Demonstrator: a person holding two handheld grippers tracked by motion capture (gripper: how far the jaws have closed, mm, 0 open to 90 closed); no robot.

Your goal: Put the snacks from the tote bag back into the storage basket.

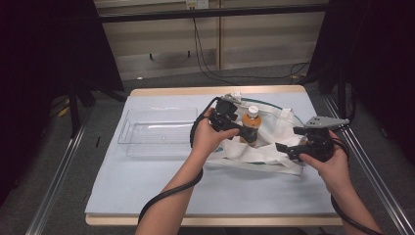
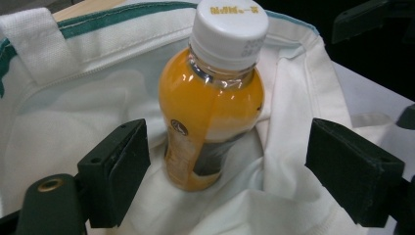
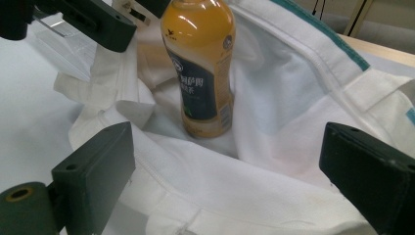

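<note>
An orange juice bottle (image 1: 252, 122) with a white cap stands upright inside a white cloth bag (image 1: 274, 149) with green trim, right of the table's middle. In the left gripper view the bottle (image 2: 210, 107) sits between the wide jaws of my left gripper (image 2: 227, 171), which is open and touches neither side. My left gripper (image 1: 248, 135) reaches into the bag from the left. My right gripper (image 1: 285, 149) is open at the bag's near right edge. In the right gripper view, my right gripper (image 3: 227, 169) straddles the bag's rim (image 3: 235, 186) without pressing it, with the bottle (image 3: 203, 73) beyond.
A clear plastic tray (image 1: 159, 132) lies left of the bag on the pale table cover (image 1: 147, 186). Metal rails run along both sides of the table. Cables trail over the floor behind. One jaw of the left gripper (image 3: 105, 24) shows at the upper left of the right gripper view.
</note>
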